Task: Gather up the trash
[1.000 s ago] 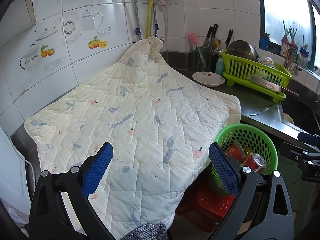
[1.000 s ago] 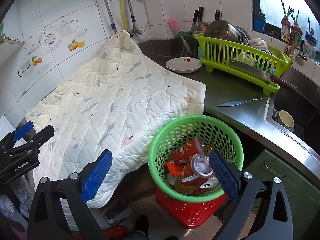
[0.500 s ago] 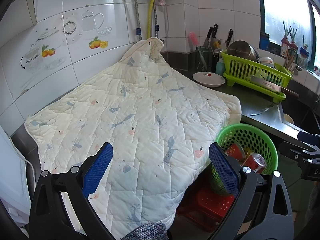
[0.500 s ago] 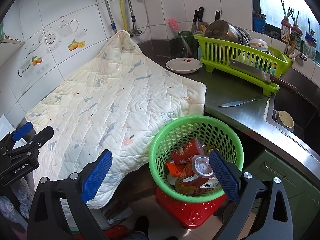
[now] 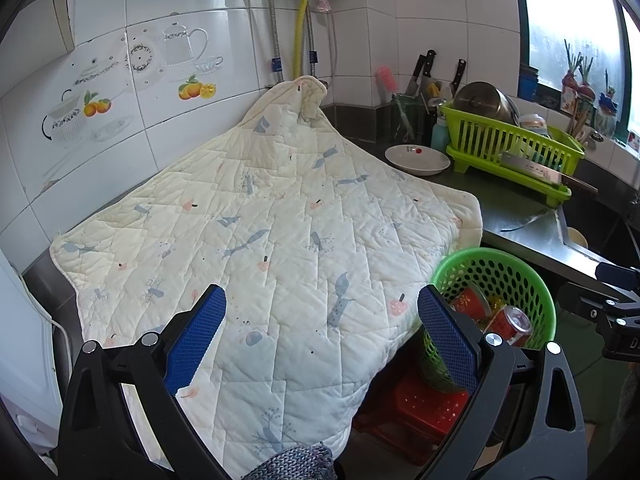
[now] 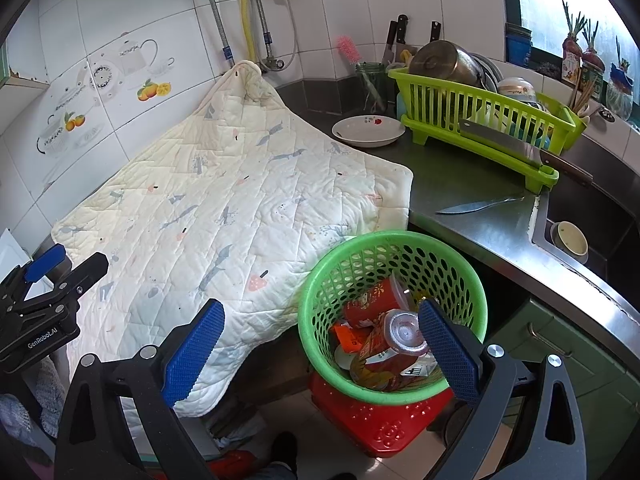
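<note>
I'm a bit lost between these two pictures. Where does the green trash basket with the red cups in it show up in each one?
Left wrist view: the green trash basket sits at the lower right, partly behind the left claw's right finger.
Right wrist view: the same basket is lower centre, seen from above, with the red cups inside.
Shared landmark: the quilted blanket, whose edge hangs just left of the basket in both.
</note>
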`<state>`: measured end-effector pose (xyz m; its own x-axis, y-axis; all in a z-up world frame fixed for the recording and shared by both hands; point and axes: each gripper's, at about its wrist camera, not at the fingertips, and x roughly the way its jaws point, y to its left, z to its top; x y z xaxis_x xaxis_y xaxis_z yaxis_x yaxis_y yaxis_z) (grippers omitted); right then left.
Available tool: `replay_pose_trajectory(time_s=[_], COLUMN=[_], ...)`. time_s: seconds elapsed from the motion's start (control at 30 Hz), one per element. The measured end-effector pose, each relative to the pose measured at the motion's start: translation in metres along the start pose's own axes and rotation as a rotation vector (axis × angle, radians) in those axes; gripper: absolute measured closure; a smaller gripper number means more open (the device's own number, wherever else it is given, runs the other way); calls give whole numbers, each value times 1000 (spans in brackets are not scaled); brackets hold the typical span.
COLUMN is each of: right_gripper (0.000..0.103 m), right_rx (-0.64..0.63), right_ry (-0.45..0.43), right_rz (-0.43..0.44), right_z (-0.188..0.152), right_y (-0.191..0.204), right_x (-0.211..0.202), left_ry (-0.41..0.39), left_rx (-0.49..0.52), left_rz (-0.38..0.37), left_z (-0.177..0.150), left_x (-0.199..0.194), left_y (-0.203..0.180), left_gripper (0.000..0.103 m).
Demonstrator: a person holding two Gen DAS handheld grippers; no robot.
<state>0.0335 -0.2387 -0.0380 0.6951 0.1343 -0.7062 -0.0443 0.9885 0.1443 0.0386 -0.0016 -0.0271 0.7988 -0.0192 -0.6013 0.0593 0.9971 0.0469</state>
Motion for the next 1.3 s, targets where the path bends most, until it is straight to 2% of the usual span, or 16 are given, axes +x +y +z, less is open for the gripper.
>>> replay_pose_trajectory(time_s=[1.3], right_gripper=[9], right_rx=[-8], right_ry=[-3], right_rz=[4], right_z=[0], right_y=[9], right_x=[-3], left_ry=[-7], left_rx=[3], left_rz=[2], left_z=[2], left_x=[-3], left_y=[-2], left_gripper=[8])
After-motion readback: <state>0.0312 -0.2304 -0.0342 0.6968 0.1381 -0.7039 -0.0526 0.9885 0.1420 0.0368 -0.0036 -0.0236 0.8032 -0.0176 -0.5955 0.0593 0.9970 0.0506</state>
